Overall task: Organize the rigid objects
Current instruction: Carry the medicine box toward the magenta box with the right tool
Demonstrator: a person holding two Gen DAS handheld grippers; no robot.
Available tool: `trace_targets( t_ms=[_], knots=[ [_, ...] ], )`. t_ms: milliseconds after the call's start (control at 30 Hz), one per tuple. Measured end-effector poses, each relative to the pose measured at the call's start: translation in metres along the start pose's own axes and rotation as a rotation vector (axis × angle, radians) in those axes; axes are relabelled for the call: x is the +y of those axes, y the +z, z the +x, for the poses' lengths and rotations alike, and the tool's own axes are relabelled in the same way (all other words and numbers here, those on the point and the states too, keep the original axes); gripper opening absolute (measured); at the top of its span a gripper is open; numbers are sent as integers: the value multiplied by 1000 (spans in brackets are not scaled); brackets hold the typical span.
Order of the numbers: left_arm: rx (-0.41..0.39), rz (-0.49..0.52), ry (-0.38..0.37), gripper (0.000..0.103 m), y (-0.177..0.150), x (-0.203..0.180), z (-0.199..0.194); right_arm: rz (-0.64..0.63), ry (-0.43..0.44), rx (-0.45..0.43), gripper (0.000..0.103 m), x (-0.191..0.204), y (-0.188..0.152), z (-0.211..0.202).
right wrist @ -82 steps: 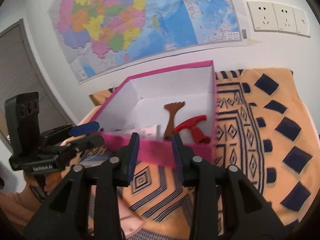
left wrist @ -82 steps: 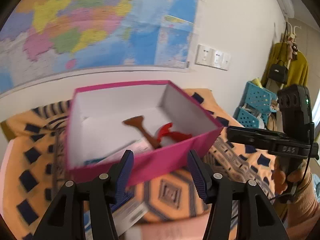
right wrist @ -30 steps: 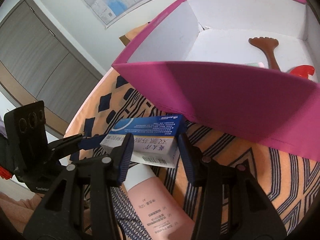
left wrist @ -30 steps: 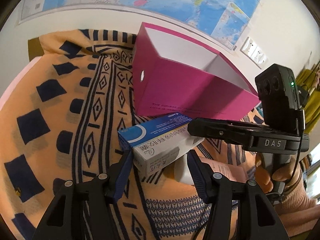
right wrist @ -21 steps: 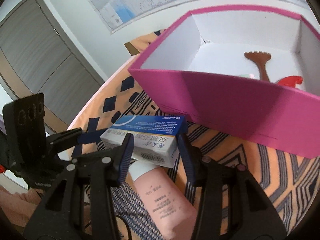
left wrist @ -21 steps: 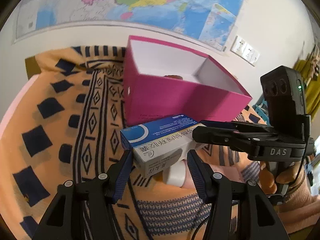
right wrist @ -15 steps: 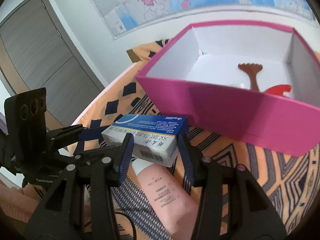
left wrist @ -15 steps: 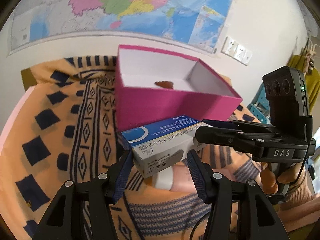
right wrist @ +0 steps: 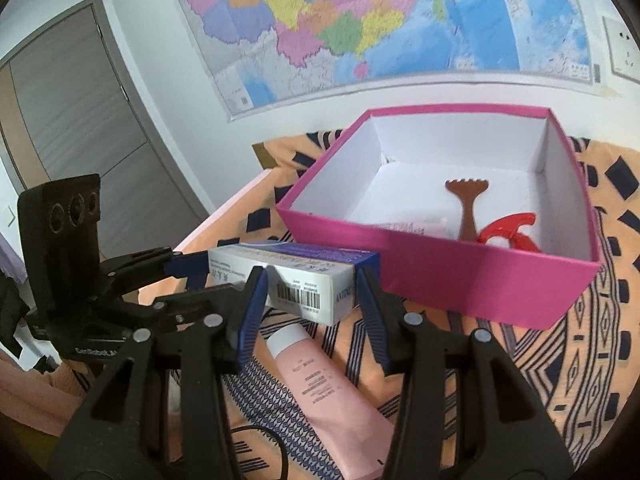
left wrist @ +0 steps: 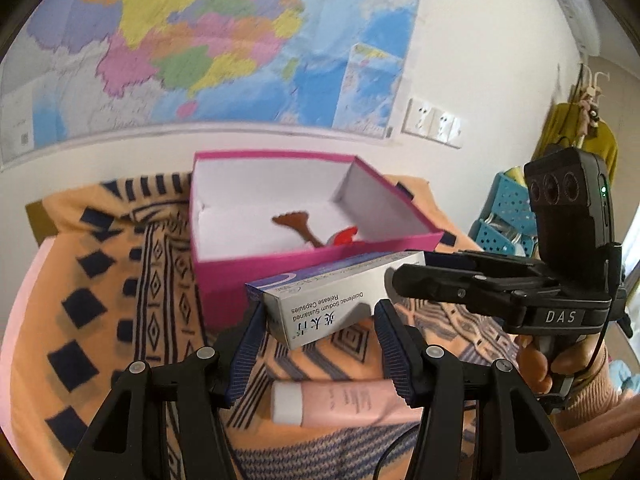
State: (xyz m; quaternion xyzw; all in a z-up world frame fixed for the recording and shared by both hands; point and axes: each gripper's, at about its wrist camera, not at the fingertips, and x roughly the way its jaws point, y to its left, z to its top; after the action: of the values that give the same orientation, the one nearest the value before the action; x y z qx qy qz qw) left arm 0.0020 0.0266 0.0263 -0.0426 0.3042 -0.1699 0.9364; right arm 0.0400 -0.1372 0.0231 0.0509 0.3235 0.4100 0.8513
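Left wrist view: the left gripper (left wrist: 318,322) and right gripper (right wrist: 308,294) each clamp one end of the medicine carton (left wrist: 336,294), airborne beside the pink box's (left wrist: 280,268) near wall; uneven lifting could twist it free.

A: What's the right gripper (right wrist: 310,298) gripping?
B: Medicine carton (right wrist: 294,282), one end. Left gripper (right wrist: 198,270) is clamping the other end.
A: Surroundings?
B: Pink tube (right wrist: 324,388) lying below, pink box (right wrist: 460,276) sitting just ahead.

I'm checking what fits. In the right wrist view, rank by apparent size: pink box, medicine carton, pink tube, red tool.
1. pink box
2. medicine carton and pink tube: similar, unranked, both near the lens
3. red tool
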Motion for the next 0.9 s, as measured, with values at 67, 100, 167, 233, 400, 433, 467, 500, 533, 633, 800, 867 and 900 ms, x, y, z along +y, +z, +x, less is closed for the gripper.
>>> trace_targets(
  t_ms=[67,100,167,233,400,433,467,500,533,633,800,867,900],
  knots=[
    [-10,11,-8,58,4,-3,1,2,-5,-15,49,-1,1,-6],
    [-14,19,-12,58,6,-5,1,1,-9,-22,49,-2,2,-8],
    [-22,29,-17,58,10,-9,3,-1,-21,-38,49,-3,5,-14],
    [-27,39,-24,58,13,-12,4,-3,-30,-51,49,-4,7,-20],
    [-43,67,-33,58,24,-19,7,1,-49,-68,49,-11,10,-27],
    [-45,70,-33,58,26,-19,9,1,-54,-71,49,-12,11,-29],
    [-46,75,-31,58,29,-20,10,1,-55,-73,49,-13,12,-29],
    [-46,77,-32,58,30,-20,11,2,-55,-76,49,-14,12,-30],
    [-47,81,-33,58,32,-21,12,3,-55,-78,49,-16,13,-30],
    [-51,88,-31,58,37,-20,15,7,-58,-81,49,-20,17,-29],
    [-48,93,-16,58,45,-17,21,7,-56,-91,49,-25,26,-26],
    [-44,95,-10,58,48,-15,25,12,-51,-94,49,-28,31,-23],
    [-41,93,-8,58,49,-14,27,12,-53,-96,49,-30,32,-21]
  ],
)
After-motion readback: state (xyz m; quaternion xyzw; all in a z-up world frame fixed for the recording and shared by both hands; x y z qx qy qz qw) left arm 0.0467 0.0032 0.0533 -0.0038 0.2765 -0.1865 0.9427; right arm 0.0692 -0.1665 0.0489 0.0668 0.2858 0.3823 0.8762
